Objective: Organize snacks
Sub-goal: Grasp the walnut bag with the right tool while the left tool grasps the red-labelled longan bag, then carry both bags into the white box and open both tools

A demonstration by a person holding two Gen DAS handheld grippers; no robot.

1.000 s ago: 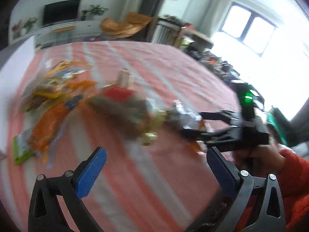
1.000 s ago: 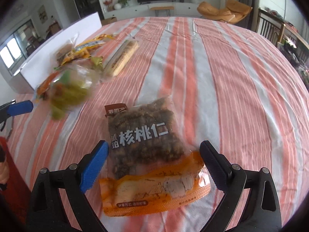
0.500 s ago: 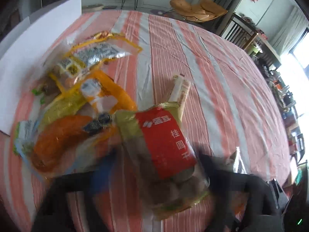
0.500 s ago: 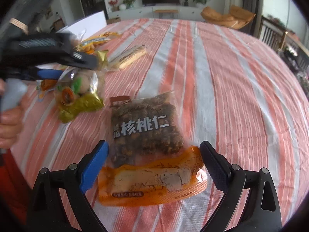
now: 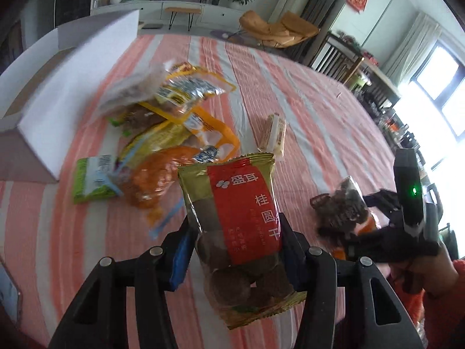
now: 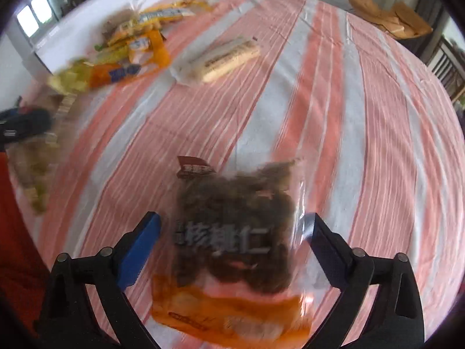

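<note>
The left gripper has just been closing its jaws, and they now pinch the lower half of a gold-and-red longan bag, which stands up between the pads, apparently lifted off the striped bench. The right gripper has also been narrowing its jaws around a clear walnut bag with an orange bottom band; the right pad looks to be at the plastic edge, but the left pad stands just clear of it, so I judge this one not yet gripped (the picture is blurred, so contact is hard to read). In the left wrist view the snack pile lies at about ten o'clock from the held bag, with a white box further out at ten o'clock and a pale wafer pack at twelve. To do this step well, finish the right squeeze across the bulky middle of the walnut bag rather than the slippery seal, lift both bags level, and keep the two grippers apart so the bags do not snag.
</note>
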